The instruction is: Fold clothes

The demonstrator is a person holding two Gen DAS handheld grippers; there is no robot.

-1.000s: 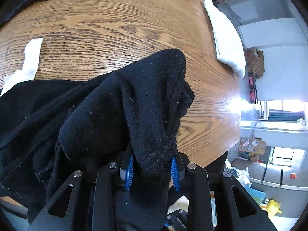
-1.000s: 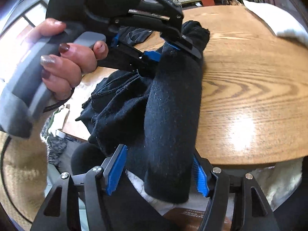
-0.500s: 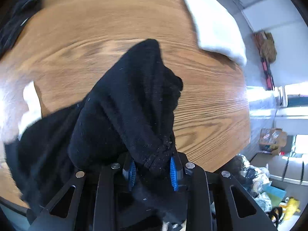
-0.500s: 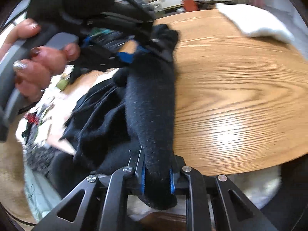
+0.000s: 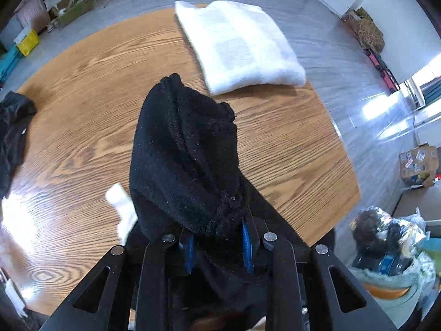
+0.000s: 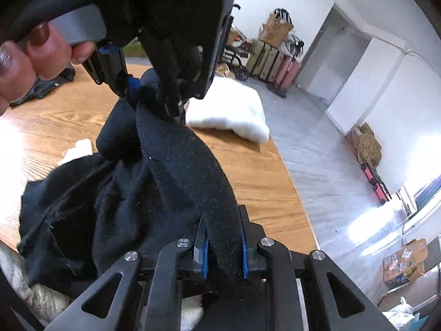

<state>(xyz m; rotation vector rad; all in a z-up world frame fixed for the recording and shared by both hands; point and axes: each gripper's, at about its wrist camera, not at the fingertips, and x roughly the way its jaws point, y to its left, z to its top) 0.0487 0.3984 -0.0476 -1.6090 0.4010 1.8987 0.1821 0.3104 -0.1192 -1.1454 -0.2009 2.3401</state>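
Observation:
A black fleece garment is bunched up over a round wooden table. My left gripper is shut on a thick fold of its hem, and the cloth hides the fingertips. In the right wrist view the same black garment stretches as a taut band from my right gripper, which is shut on its edge, up to the left gripper held by a person's hand. The rest of the garment sags onto the table at lower left.
A folded white towel lies at the table's far side. Another dark garment sits at the left edge. A small white cloth peeks out beside the black garment. Boxes, bags and suitcases stand on the grey floor around the table.
My right gripper has closed on the black garment's edge. Both grippers have lifted and swung, pulling the cloth into a taut band; the white towel now lies straight ahead.

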